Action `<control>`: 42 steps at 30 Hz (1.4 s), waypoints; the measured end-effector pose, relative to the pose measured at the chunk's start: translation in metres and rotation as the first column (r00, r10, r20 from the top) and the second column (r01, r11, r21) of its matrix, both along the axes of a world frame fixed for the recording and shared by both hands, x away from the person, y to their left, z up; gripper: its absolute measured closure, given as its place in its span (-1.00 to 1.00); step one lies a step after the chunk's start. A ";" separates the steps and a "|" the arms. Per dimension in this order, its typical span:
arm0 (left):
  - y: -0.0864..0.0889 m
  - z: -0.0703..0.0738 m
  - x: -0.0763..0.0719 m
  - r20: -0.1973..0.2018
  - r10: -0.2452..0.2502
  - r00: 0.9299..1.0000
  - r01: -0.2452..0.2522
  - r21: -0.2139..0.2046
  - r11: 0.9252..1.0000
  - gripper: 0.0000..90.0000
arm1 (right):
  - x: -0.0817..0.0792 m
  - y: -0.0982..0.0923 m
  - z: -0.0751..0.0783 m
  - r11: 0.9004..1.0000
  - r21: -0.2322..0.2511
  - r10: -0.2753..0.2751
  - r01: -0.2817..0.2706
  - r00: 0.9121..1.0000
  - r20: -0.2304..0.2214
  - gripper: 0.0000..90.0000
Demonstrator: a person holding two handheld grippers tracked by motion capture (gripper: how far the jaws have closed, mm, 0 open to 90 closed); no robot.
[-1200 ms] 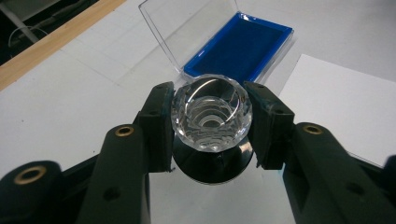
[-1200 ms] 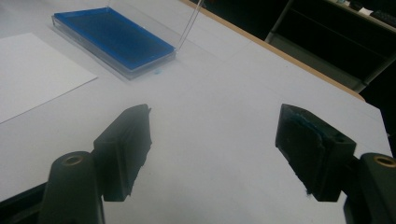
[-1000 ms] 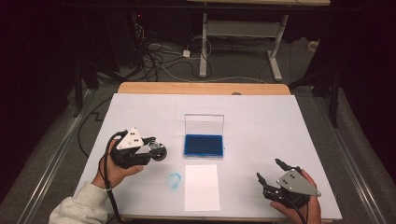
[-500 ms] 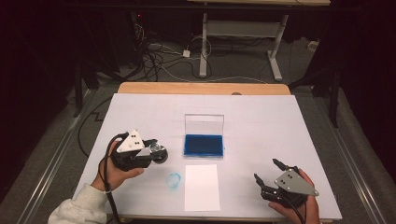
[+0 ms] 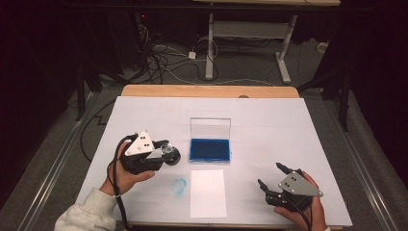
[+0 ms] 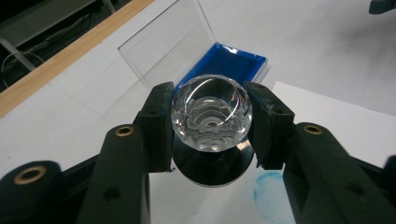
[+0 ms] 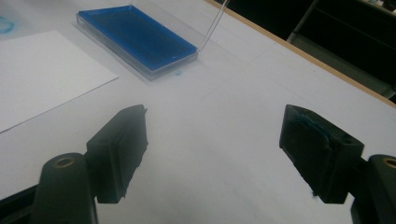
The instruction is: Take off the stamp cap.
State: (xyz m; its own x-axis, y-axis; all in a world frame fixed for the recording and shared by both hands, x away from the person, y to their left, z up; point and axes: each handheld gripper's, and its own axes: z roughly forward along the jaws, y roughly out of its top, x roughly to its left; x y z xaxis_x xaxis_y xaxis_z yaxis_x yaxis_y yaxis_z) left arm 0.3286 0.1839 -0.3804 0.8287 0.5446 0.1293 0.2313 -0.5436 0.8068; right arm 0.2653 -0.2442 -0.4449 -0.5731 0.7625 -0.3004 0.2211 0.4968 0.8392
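Stamp with a faceted clear knob is sitting clamped between the jaws of the left tongs, held above the white table just left of the open blue ink pad case. White paper is lying below the case, a blue smudge beside it. Right tongs are hovering wide open, gripping nothing.
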 end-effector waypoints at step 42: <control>-0.085 0.002 0.030 -0.025 -0.072 0.997 0.068 -0.122 0.990 0.21 | 0.098 0.130 -0.004 0.948 0.155 0.298 -0.278 0.947 -0.123 -0.46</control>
